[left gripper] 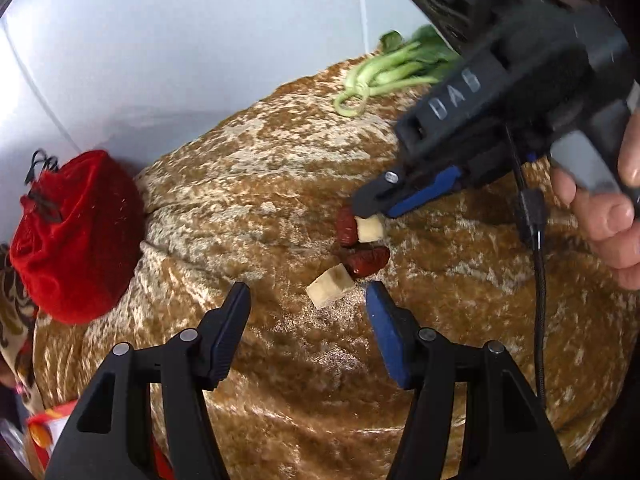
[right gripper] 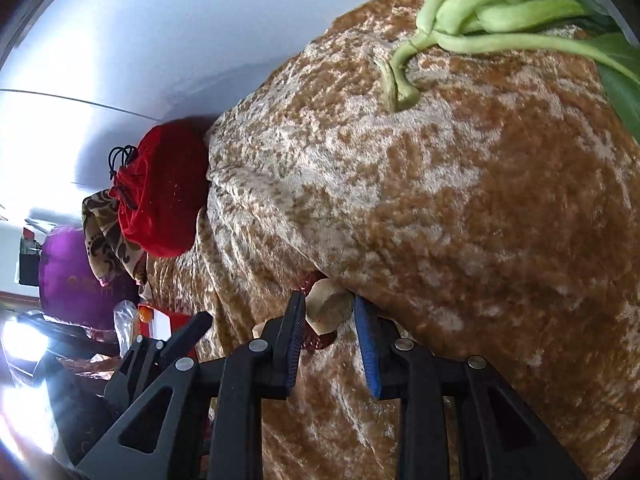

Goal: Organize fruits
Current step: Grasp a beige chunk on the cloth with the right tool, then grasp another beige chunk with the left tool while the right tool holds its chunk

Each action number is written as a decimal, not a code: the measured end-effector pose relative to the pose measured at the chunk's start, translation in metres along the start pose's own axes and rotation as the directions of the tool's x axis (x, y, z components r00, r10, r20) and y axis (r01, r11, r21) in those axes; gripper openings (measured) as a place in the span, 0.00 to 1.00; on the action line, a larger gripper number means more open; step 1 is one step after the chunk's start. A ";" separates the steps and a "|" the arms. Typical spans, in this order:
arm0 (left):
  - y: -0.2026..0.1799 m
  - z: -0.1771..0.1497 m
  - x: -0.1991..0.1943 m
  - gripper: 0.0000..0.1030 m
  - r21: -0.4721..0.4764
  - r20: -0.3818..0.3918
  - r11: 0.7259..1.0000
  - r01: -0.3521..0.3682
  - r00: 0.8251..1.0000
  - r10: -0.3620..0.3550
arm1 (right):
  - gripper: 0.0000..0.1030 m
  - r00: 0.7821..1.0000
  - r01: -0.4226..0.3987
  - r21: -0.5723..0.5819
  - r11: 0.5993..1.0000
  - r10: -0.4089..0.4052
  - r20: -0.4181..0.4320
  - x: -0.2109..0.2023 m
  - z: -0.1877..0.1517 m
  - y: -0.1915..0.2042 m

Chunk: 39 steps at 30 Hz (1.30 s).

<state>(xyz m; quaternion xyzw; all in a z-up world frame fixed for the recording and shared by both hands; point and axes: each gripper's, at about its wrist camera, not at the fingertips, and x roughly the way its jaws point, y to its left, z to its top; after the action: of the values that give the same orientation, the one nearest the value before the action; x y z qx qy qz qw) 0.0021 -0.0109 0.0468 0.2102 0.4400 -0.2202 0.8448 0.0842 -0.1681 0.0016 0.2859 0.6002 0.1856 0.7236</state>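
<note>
In my left wrist view, a red velvet drawstring pouch (left gripper: 74,236) sits at the left edge of the frame, against the mottled golden-brown plush cloth (left gripper: 260,168) that covers the whole work surface. At the bottom of the frame my left gripper (left gripper: 308,300) stands moderately wide, nothing between its black finger and its blue-padded one. Just above its tips, near the centre, lies a pale cream cut cube of fruit (left gripper: 330,286) on the cloth, and touching it on the right is a wrinkled dark red date (left gripper: 368,261). A little higher, a second red date (left gripper: 346,226) lies beside a second cream cube (left gripper: 370,228), and my right gripper (left gripper: 370,210) comes down on that cube from the upper right, its jaws narrow on the piece. A bunch of green leafy stalks (left gripper: 384,76) rests on the cloth at upper centre, and a hand (left gripper: 604,216) holding the right gripper's handle fills the right edge. In my right wrist view, a purple cushion-like bundle (right gripper: 76,280) shows at the far left, then the red pouch (right gripper: 164,192) at centre left. At lower centre the cream cube (right gripper: 328,306) sits pinched between the two pads, with a date (right gripper: 318,342) just below it, and the green stalks (right gripper: 500,12) lie at the upper right.
</note>
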 end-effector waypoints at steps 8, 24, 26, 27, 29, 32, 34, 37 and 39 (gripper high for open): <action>-0.010 0.003 0.005 0.57 0.019 0.009 0.997 0.068 0.998 -0.068 | 0.31 1.000 0.022 0.006 1.000 -0.022 -0.009 0.013 0.001 0.000; -0.006 0.006 0.001 0.45 0.004 0.028 0.995 0.104 0.994 -0.104 | 0.14 0.999 0.029 -0.059 0.998 -0.031 -0.041 -0.007 -0.009 0.002; -0.005 0.008 0.005 0.41 0.013 0.023 0.993 0.115 0.993 -0.115 | 0.14 0.999 0.013 -0.061 0.998 -0.016 -0.040 -0.013 -0.010 0.001; -0.006 0.008 0.006 0.37 0.021 0.019 0.993 0.119 0.993 -0.120 | 0.14 0.999 0.008 -0.062 0.998 -0.011 -0.040 -0.016 -0.011 0.001; -0.010 0.007 0.006 0.32 0.042 0.015 0.992 0.121 0.992 -0.122 | 0.14 0.999 -0.004 -0.063 0.998 0.001 -0.046 -0.020 -0.012 0.000; -0.008 0.009 0.008 0.32 0.032 0.018 0.991 0.126 0.992 -0.127 | 0.14 0.999 -0.004 -0.060 0.998 0.001 -0.051 -0.024 -0.014 -0.003; -0.006 0.010 0.009 0.32 0.026 0.019 0.991 0.129 0.991 -0.129 | 0.14 0.999 0.000 -0.052 0.999 -0.003 -0.053 -0.025 -0.013 -0.008; -0.009 0.009 0.013 0.32 0.056 0.008 0.992 0.116 0.993 -0.116 | 0.14 0.998 0.006 -0.044 0.999 -0.008 -0.058 -0.025 -0.013 -0.014; -0.009 0.009 0.015 0.32 0.063 0.001 0.992 0.106 0.994 -0.106 | 0.14 0.998 0.003 -0.038 0.999 -0.005 -0.065 -0.025 -0.013 -0.017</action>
<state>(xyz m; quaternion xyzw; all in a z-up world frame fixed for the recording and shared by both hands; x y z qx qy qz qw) 0.0109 -0.0262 0.0378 0.2123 0.4415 -0.2789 0.8260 0.0646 -0.1941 0.0080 0.2649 0.6203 0.2046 0.7093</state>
